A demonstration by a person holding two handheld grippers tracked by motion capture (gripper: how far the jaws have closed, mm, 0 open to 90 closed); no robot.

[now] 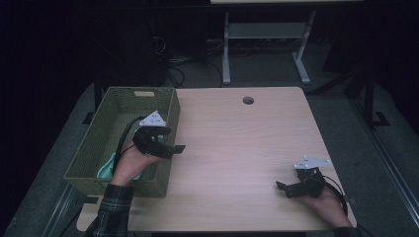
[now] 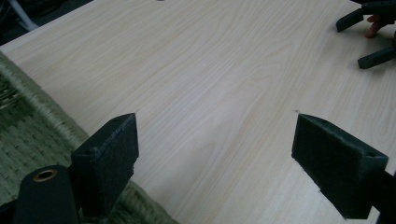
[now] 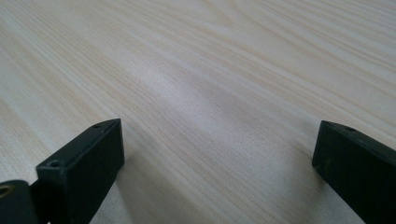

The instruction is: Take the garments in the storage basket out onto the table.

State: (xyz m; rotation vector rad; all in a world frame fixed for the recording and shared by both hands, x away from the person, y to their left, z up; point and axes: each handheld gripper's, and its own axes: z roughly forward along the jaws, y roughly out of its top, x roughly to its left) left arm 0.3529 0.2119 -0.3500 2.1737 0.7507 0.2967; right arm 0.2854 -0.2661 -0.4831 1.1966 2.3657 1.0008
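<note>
With a teal cloth (image 1: 106,169) lying in the green basket (image 1: 168,143) at left and the table (image 1: 237,148) bare, both the left gripper (image 1: 174,143) and right gripper (image 1: 282,187) are hanging empty with jaws spread, suggesting nothing is left to pack.

So I count one woven basket (image 1: 106,143), one teal cloth (image 1: 106,170) inside it, my two grippers (image 1: 175,148) (image 1: 282,188), and one surface (image 1: 237,148).

A light wooden table (image 1: 237,148) with 1 round hole (image 1: 248,100); white desk legs (image 1: 226,49) and cables (image 1: 170,59) behind
</note>
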